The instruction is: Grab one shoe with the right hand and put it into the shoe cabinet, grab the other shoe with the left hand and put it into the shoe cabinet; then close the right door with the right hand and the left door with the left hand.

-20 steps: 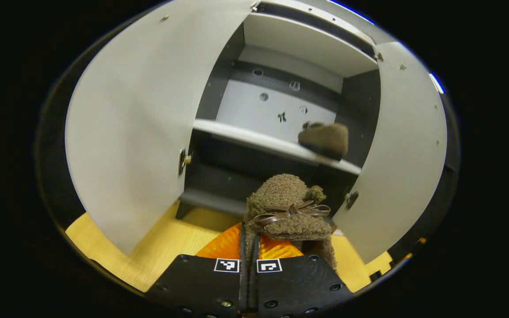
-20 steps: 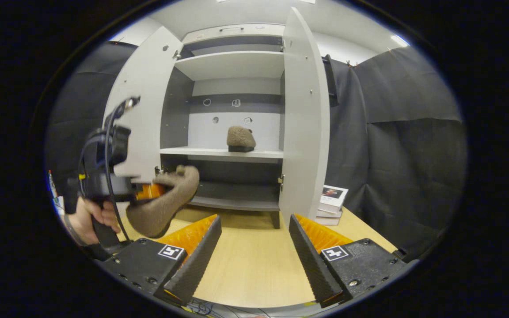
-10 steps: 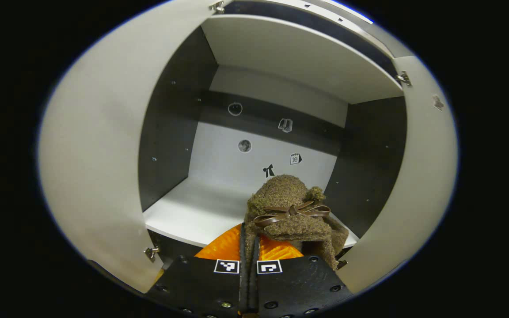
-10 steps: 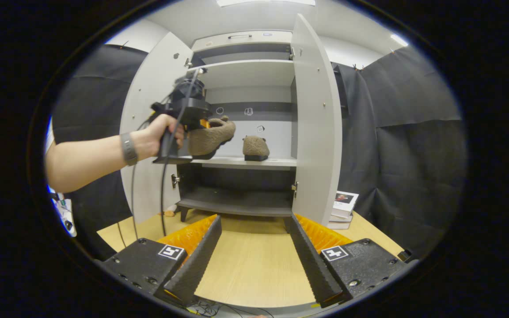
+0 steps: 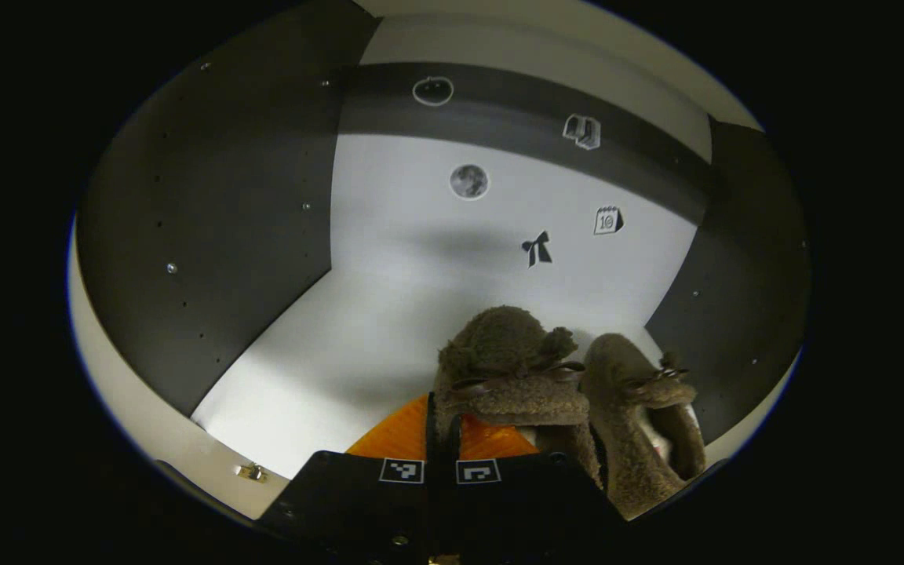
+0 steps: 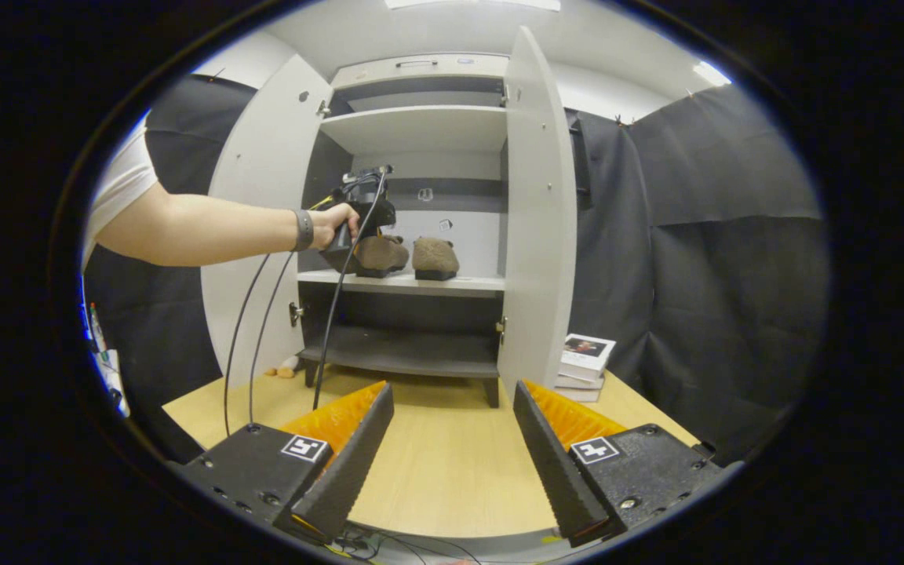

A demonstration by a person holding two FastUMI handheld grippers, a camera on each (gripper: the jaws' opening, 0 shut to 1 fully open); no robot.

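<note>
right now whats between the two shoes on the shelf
Nothing: in the left gripper view, the held shoe and the placed shoe sit side by side, nearly touching.

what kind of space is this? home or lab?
Likely a staged recording booth, not a home: black cloth walls, a shoe cabinet standing on a wooden tabletop, cables trailing from the left gripper.

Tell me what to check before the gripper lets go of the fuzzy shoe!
1. Held shoe inside the shoe cabinet, over the middle shelf: ok.
2. Sole resting flat on the shelf: cannot tell.
3. Other shoe already on the shelf, beside it: ok.
4. Left gripper shut on the held shoe: ok.
5. Right gripper open and empty, ready for its door: ok.
6. Both doors open, left door and right door: ok.
</note>
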